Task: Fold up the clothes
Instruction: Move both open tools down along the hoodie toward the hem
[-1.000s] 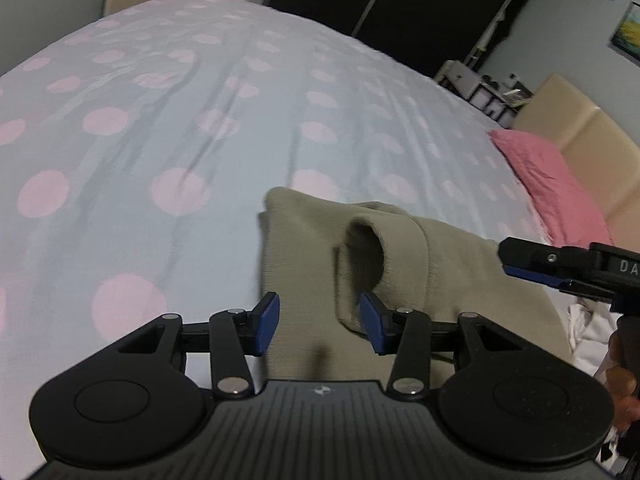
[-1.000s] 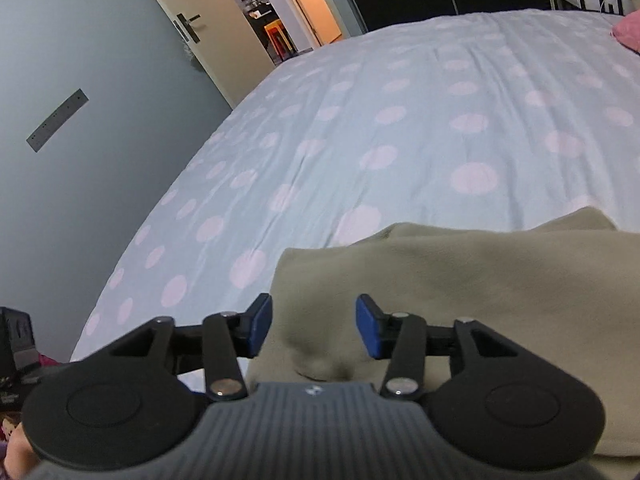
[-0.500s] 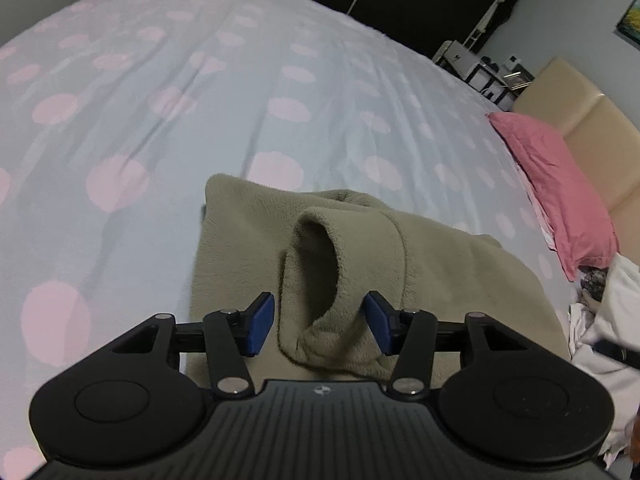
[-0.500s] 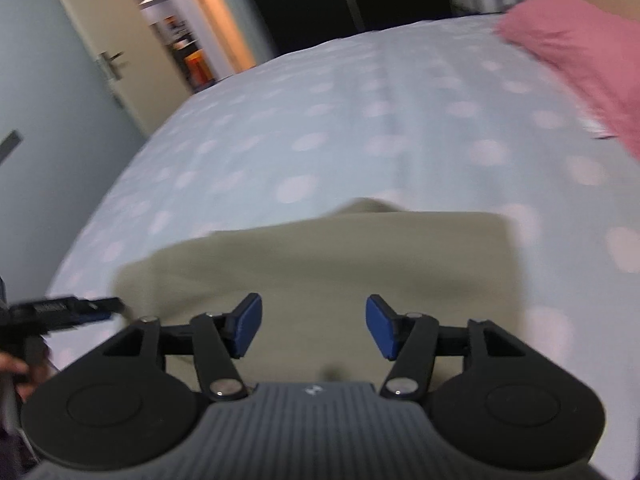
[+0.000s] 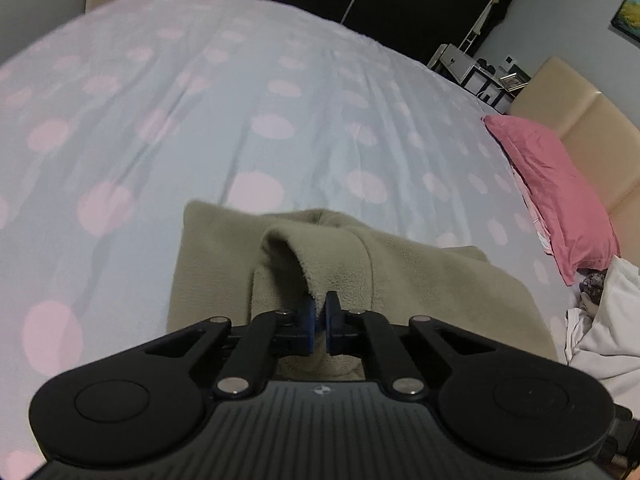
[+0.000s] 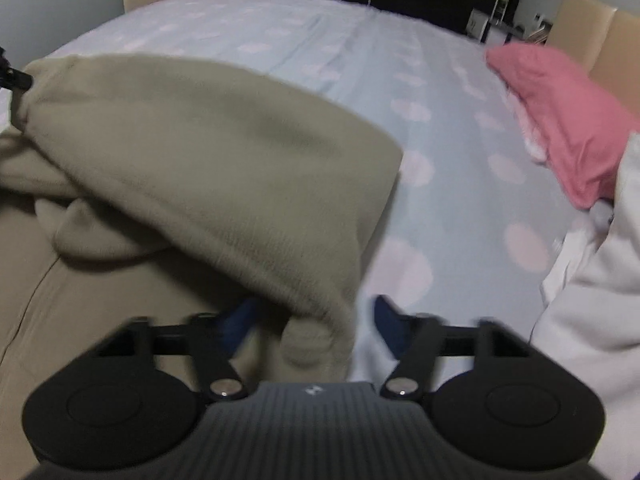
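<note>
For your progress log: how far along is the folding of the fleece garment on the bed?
Early. Done: left gripper has shut on the fleece garment at its cuff edge. In hand: right gripper, open, straddles a lifted fold. Left: the garment lies bunched on the bed, not yet a flat fold.

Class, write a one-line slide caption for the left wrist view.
Left gripper pinches the fleece cuff on a dotted bedspread.

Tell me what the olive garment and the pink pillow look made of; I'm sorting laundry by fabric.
The olive garment looks like fleece: a matte, fuzzy nap and thick, soft rolled edges where the left gripper pinches it. The pink pillow seems covered in a thin woven fabric, perhaps cotton, with fine crinkles and a faint sheen. Neither can be confirmed by sight.
</note>
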The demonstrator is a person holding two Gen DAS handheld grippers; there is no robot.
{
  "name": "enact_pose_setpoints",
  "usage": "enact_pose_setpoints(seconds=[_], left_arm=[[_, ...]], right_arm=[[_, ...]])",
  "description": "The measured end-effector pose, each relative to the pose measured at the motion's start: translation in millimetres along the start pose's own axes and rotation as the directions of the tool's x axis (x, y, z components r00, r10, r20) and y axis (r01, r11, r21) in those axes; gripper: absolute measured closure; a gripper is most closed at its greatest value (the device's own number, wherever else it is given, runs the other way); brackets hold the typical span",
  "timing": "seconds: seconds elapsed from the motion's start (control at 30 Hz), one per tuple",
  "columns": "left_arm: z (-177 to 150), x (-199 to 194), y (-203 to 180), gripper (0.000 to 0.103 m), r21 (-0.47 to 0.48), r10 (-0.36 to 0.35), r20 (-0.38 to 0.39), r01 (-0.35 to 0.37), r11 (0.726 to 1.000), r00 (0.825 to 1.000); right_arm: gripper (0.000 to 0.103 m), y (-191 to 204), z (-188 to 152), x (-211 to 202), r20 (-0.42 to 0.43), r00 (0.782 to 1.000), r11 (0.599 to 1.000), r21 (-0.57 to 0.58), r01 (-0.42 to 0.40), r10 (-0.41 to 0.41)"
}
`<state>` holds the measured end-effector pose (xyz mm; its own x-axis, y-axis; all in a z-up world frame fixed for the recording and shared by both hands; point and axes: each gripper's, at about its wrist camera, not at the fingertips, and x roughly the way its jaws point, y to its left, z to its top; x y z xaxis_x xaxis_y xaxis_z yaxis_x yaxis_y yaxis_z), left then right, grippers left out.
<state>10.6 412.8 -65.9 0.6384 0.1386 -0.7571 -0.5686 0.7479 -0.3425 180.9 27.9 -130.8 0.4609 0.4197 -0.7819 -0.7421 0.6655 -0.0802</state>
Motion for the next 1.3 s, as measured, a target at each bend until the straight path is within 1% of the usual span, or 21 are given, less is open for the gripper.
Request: enact_pose_setpoints(seconds=[0.03, 0.07, 0.1, 0.27, 0.4, 0.43, 0.5, 0.57, 0.63, 0.67, 0.7, 0.73, 0.77, 0.8, 0.83, 0.87, 0.97, 1.03, 1.1, 1.17, 1.3], left_arm=[[-0.8, -0.5, 1.0, 0.100, 0.014, 0.015, -0.007, -0.015, 1.000, 1.000], [-1.9, 0.7, 3.0, 0.100, 0.029, 0.033, -0.016, -0.033, 0.999, 0.999], [-4.2, 6.9, 9.1, 0.100, 0.020, 0.053, -0.038, -0.052, 0.998, 0.998], [-23.9, 54.4, 38.1, 0.100, -0.035, 0.100, -0.118, -0.105, 0.994, 0.988], [-31.1, 71.2, 45.3, 0.099, -0.052, 0.110, -0.127, -0.117, 0.992, 0.986], [-30.9, 72.2, 44.9, 0.097, -0.054, 0.112, -0.128, -0.120, 0.991, 0.985], [-31.5, 70.9, 43.1, 0.091, -0.040, 0.135, -0.138, -0.142, 0.989, 0.981], [-30.7, 62.4, 36.6, 0.084, 0.006, 0.154, -0.136, -0.154, 0.988, 0.979], [-31.3, 45.0, 31.2, 0.083, 0.042, 0.148, -0.123, -0.143, 0.989, 0.981], [-33.3, 33.7, 29.3, 0.078, 0.056, 0.138, -0.117, -0.132, 0.990, 0.984], [-36.6, 21.9, 27.0, 0.076, 0.073, 0.132, -0.117, -0.124, 0.990, 0.984], [-42.1, 9.2, 23.9, 0.072, 0.098, 0.133, -0.119, -0.122, 0.988, 0.984], [-47.7, -1.5, 20.1, 0.070, 0.128, 0.135, -0.117, -0.120, 0.984, 0.984], [-56.6, -14.8, 15.0, 0.069, 0.171, 0.135, -0.111, -0.115, 0.978, 0.985], [-66.0, -27.1, 9.5, 0.065, 0.211, 0.134, -0.108, -0.109, 0.971, 0.985], [-74.0, -36.9, 3.8, 0.064, 0.242, 0.128, -0.107, -0.099, 0.965, 0.986], [-105.1, -68.7, -12.8, 0.064, 0.329, 0.088, -0.124, -0.043, 0.943, 0.988], [-128.7, -87.0, -25.0, 0.064, 0.394, 0.065, -0.144, -0.003, 0.919, 0.987], [-151.7, -102.1, -36.0, 0.063, 0.458, 0.049, -0.167, 0.033, 0.888, 0.985], [-174.1, -112.0, -45.3, 0.063, 0.521, 0.047, -0.197, 0.064, 0.851, 0.979], [-217.0, -119.9, -57.3, 0.063, 0.633, 0.086, -0.253, 0.098, 0.768, 0.964]], right_arm=[[0.076, -1.7, 2.0, -0.6, 0.003, 1.000, 1.000, 0.004, -0.001, 0.001], [0.083, -3.5, 3.2, -1.3, 0.000, 1.000, 1.000, 0.004, 0.000, 0.000], [0.087, -5.2, 3.2, -0.4, -0.004, 1.000, 1.000, 0.007, -0.001, 0.001], [0.088, -10.2, -5.0, 14.0, -0.034, 0.999, 0.999, 0.044, -0.017, 0.019], [0.089, -10.3, -9.6, 25.7, -0.054, 0.998, 0.999, 0.032, -0.015, 0.016], [0.089, -12.1, -11.5, 28.3, -0.056, 0.998, 0.999, 0.042, -0.018, 0.020], [0.089, -14.3, -12.7, 32.1, -0.062, 0.998, 0.998, 0.057, -0.020, 0.024], [0.088, -14.3, -12.2, 32.6, -0.066, 0.998, 0.998, 0.064, -0.017, 0.021], [0.085, -8.9, -8.3, 23.3, -0.062, 0.998, 0.999, 0.045, -0.004, 0.007], [0.080, -5.8, -6.6, 15.6, -0.056, 0.998, 0.999, 0.033, 0.005, -0.003], [0.065, -2.4, -5.6, 7.0, -0.049, 0.999, 1.000, 0.021, 0.007, -0.006], [0.059, 1.5, -5.2, -2.8, -0.041, 0.999, 1.000, 0.009, 0.000, 0.000], [0.056, 6.2, -5.2, -12.9, -0.032, 0.999, 1.000, -0.008, -0.015, 0.015], [0.056, 13.3, -5.7, -22.5, -0.028, 0.999, 0.999, -0.034, -0.039, 0.038], [0.056, 22.1, -6.4, -30.9, -0.028, 0.998, 0.996, -0.066, -0.062, 0.060], [0.056, 30.9, -7.2, -39.3, -0.028, 0.996, 0.992, -0.097, -0.084, 0.082], [0.056, 60.4, -13.9, -62.4, -0.050, 0.988, 0.972, -0.180, -0.153, 0.146], [0.055, 80.0, -22.3, -78.6, -0.080, 0.976, 0.947, -0.239, -0.214, 0.200], [0.054, 98.7, -34.2, -95.4, -0.111, 0.967, 0.915, -0.313, -0.255, 0.231], [0.053, 108.8, -48.6, -106.1, -0.143, 0.961, 0.890, -0.365, -0.272, 0.235], [0.053, 129.0, -77.4, -127.7, -0.208, 0.949, 0.831, -0.462, -0.309, 0.237]])
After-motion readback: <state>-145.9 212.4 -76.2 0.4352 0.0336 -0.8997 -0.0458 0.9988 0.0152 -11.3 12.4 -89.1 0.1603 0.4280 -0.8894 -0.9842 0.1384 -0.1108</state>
